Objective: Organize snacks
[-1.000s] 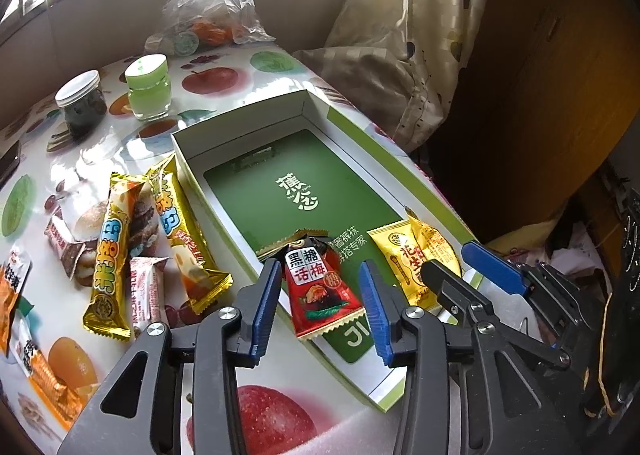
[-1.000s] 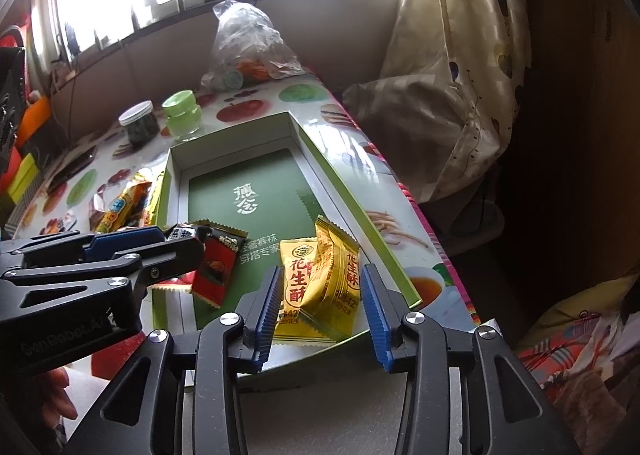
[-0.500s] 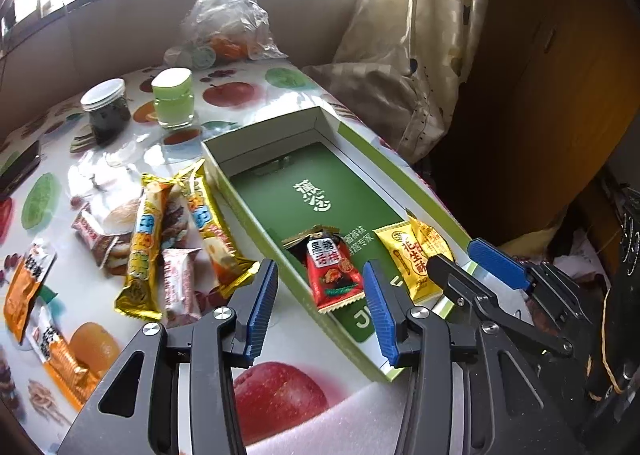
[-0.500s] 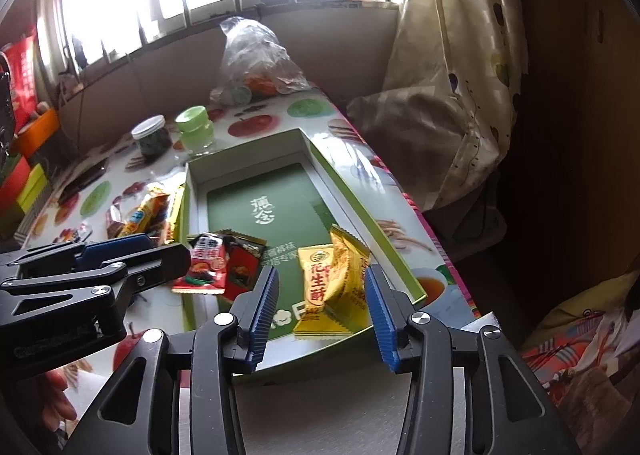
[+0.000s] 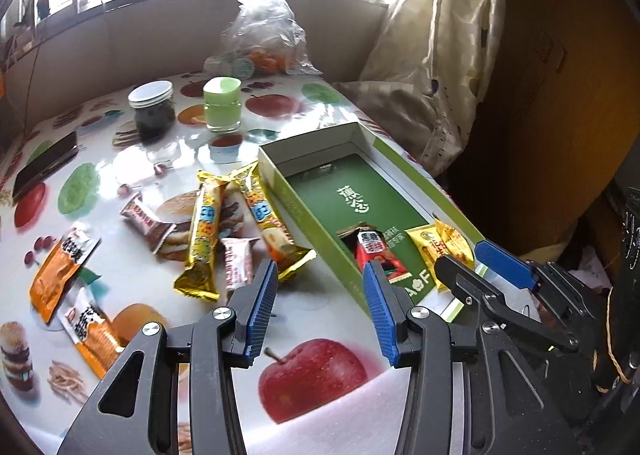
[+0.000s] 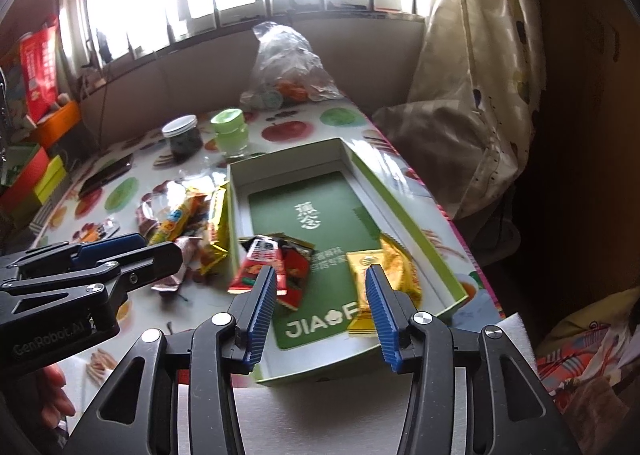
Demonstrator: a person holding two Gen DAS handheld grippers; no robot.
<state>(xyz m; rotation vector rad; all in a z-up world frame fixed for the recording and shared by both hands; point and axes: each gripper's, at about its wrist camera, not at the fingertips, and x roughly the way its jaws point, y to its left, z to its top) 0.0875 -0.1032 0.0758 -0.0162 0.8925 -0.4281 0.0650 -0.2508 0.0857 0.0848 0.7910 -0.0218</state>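
An open green box (image 5: 296,201) (image 6: 408,215) lies on the fruit-print table. At its near end rest a red packet (image 5: 378,255) (image 6: 276,259) and a yellow packet (image 5: 440,247) (image 6: 394,267). My left gripper (image 5: 320,307) hovers open over the box's near left wall, with nothing between its fingers. My right gripper (image 6: 320,295) hangs above the box's near end; its jaws are opening and its pads press on nothing. The yellow packet lies behind its right finger. Loose snacks lie left of the box: two long yellow bars (image 5: 204,231), small pink packets (image 5: 236,259) and orange packets (image 5: 60,267).
A dark jar (image 5: 152,111), a green jar (image 5: 222,105) and a clear plastic bag (image 5: 260,39) stand at the table's far end. A phone (image 5: 44,167) lies at the far left. A curtain (image 5: 432,55) hangs by the table's right edge.
Both grippers have drawn back and up from the box and their jaws have widened. The red and yellow packets stay lying in the box.
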